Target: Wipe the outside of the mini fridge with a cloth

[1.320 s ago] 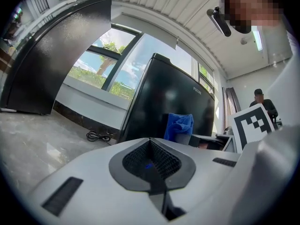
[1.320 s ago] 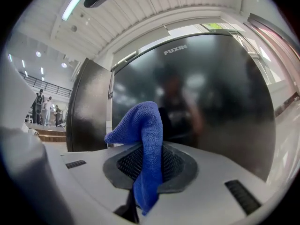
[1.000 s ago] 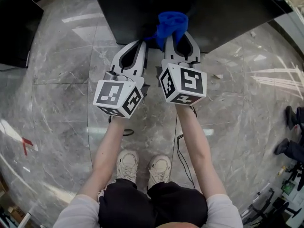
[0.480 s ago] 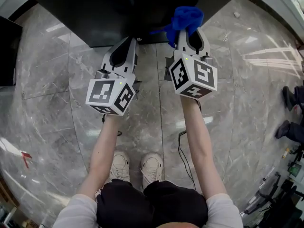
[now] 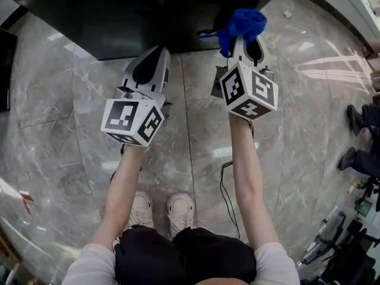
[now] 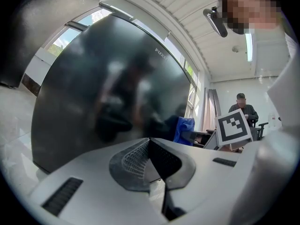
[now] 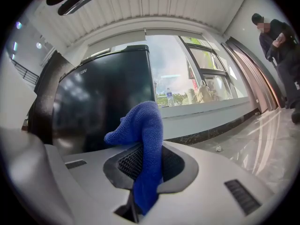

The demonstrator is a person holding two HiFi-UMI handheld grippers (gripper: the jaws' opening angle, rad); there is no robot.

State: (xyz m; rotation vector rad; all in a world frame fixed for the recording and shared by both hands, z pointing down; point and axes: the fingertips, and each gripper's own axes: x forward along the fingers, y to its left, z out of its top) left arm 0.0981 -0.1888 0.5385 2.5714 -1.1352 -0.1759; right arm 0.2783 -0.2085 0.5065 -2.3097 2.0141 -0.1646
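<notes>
The black mini fridge stands on the floor ahead of me, its glossy face filling the left gripper view and rising at the left of the right gripper view. My right gripper is shut on a blue cloth, which bunches out past the jaws close to the fridge's right front corner. My left gripper is shut with nothing in it, its tips just short of the fridge's front.
Grey marble floor lies all around. A cable trails on the floor beside my right foot. A person's legs stand at the far right. Another black unit sits at the left edge.
Both grippers have drifted right along the fridge's front, the right one with the cloth reaching its right corner. The gap between the two grippers has widened.
</notes>
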